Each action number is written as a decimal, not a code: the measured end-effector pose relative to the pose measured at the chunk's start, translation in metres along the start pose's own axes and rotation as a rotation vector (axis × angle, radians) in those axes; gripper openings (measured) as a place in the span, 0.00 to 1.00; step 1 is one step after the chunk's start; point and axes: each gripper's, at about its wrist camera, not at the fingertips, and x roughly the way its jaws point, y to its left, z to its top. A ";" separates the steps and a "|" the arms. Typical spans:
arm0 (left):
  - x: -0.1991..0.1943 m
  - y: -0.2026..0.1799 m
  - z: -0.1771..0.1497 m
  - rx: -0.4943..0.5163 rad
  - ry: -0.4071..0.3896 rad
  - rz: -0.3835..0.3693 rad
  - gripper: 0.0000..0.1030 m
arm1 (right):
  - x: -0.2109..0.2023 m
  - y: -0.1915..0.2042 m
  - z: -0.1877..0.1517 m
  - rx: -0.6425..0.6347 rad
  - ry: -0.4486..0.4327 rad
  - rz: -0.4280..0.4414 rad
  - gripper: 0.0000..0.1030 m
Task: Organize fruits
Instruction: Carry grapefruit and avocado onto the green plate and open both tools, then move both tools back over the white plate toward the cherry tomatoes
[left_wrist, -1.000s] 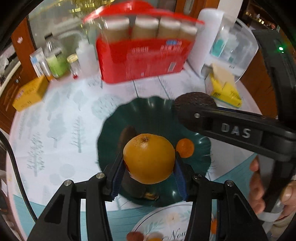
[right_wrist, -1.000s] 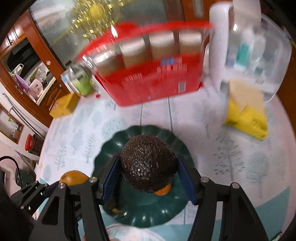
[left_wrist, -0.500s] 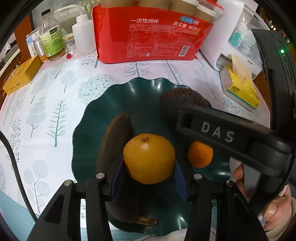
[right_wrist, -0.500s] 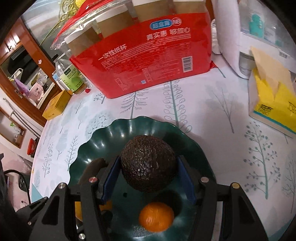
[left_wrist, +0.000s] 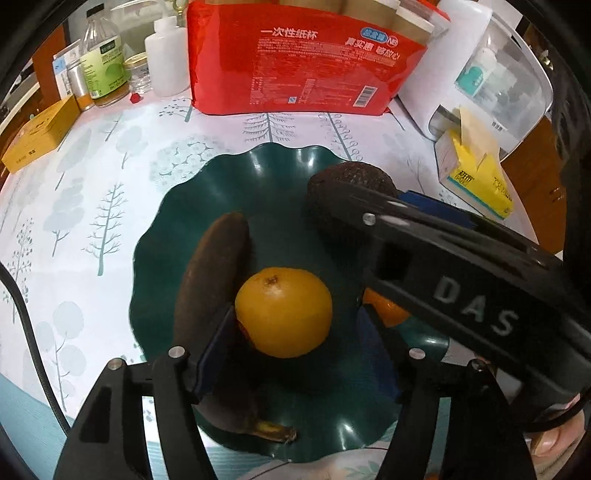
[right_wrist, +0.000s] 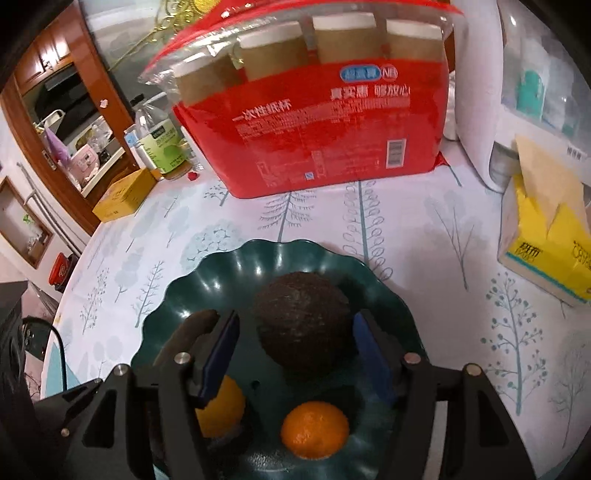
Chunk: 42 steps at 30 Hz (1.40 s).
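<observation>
- Left wrist view: your left gripper (left_wrist: 295, 343) hangs low over the dark green plate (left_wrist: 280, 177), jaws spread. The yellow-orange fruit (left_wrist: 283, 312) sits on the plate between them; the left blue pad looks to touch it, while a clear gap separates it from the right pad.
- Same view: a dark brown banana (left_wrist: 212, 280) lies on the plate just left of that fruit, stem end toward you.
- Same view: your right gripper (left_wrist: 373, 206) crosses from the right, its black finger marked "DAS". The avocado (left_wrist: 351, 177) shows behind its tip at the plate's far right; a small orange (left_wrist: 384, 312) is partly hidden beneath the finger.
- Same view: beyond the plate, a red pack of paper cups (left_wrist: 306, 62) stands on the tree-patterned counter (left_wrist: 92, 192), with a yellow tissue box (left_wrist: 476, 177) to the right.
- Right wrist view: your right gripper (right_wrist: 299, 347) has its jaws parted, with gaps on both sides of the avocado (right_wrist: 303, 325), which rests on the plate (right_wrist: 236, 266).
- Same view: the small orange (right_wrist: 314, 430) lies nearer you than the avocado; the yellow-orange fruit (right_wrist: 221, 410) sits left of it, partly behind the left finger.
- Same view: the cup pack (right_wrist: 325, 129) and tissue box (right_wrist: 546, 243) stand behind and to the right.
</observation>
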 end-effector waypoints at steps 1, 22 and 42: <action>-0.002 0.000 -0.001 -0.002 -0.002 -0.001 0.67 | -0.003 0.000 0.000 0.003 -0.004 0.000 0.64; -0.104 0.023 -0.026 -0.079 -0.132 0.038 0.80 | -0.081 0.008 -0.024 0.051 -0.041 -0.027 0.63; -0.257 0.033 -0.098 -0.040 -0.274 0.064 0.85 | -0.241 0.065 -0.075 0.045 -0.159 -0.122 0.63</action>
